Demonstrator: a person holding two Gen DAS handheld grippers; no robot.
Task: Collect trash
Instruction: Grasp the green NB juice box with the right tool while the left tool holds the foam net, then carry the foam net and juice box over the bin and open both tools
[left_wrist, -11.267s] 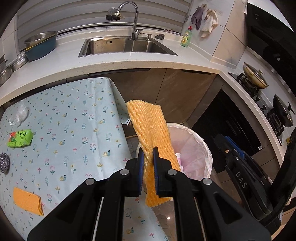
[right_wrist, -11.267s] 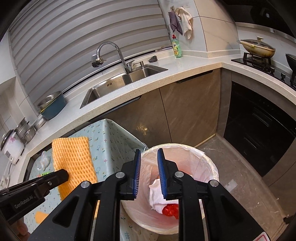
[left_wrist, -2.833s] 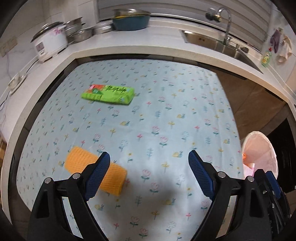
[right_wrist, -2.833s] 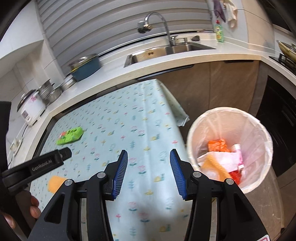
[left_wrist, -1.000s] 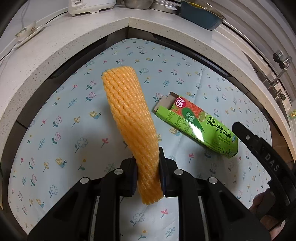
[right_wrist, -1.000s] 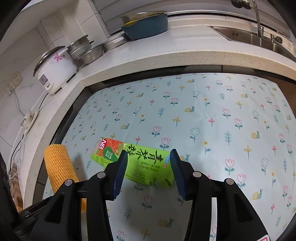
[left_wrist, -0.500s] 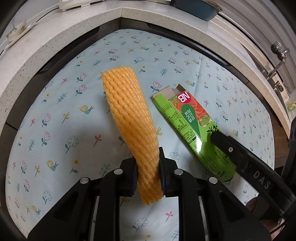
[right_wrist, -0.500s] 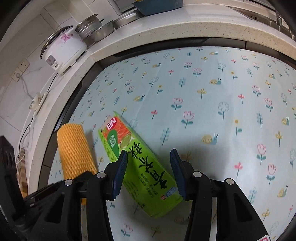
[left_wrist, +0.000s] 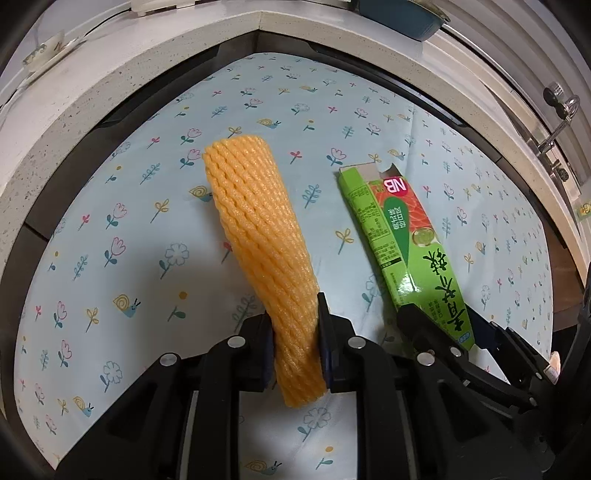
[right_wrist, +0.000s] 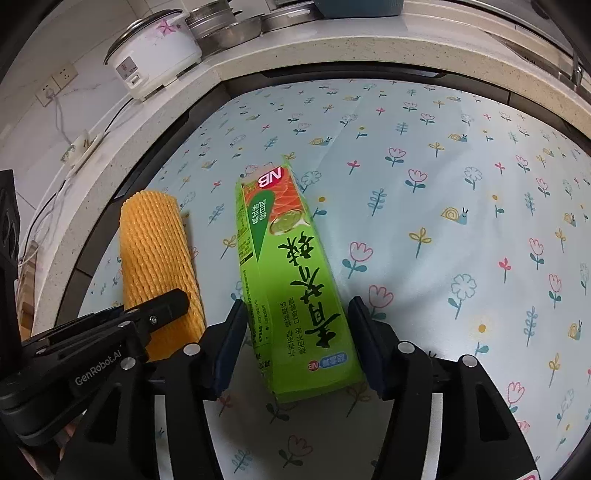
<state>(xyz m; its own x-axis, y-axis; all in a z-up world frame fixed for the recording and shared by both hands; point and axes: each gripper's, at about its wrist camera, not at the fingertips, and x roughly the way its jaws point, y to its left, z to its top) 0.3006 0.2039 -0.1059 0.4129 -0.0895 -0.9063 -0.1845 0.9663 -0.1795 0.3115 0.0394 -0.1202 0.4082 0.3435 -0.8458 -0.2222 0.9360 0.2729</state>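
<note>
Fingers of my right gripper (right_wrist: 297, 345) had just been opening and stood apart on either side of the green carton (right_wrist: 291, 280), its near end lying between them with a gap showing at each pad, so nothing was gripped yet. My left gripper (left_wrist: 295, 347) was clamped on the orange foam net (left_wrist: 264, 254), which stuck up and forward from the pads, clear of the cloth.

That carton lay flat on the flowered tablecloth (right_wrist: 461, 184) covering the surface, long axis running away from me, its torn-open flap at the far end. Just beside it, to its left in the right wrist view, hung the foam net and the left gripper's arm, near but not touching the carton.

I judged the risks as these. Closing across the carton's broad, flat face could crush the empty cardboard or let it buckle and squirt out, since the pads caught only the very end. Coming down too low could also pinch the loose tablecloth with it and drag the cloth along. With both grippers crowded side by side, a sideways drift of either could knock the carton askew or snag the net.

Beyond the cloth ran the pale speckled counter (right_wrist: 332, 51), with a white rice cooker (right_wrist: 155, 48) and steel bowls (right_wrist: 236, 26) on it.
</note>
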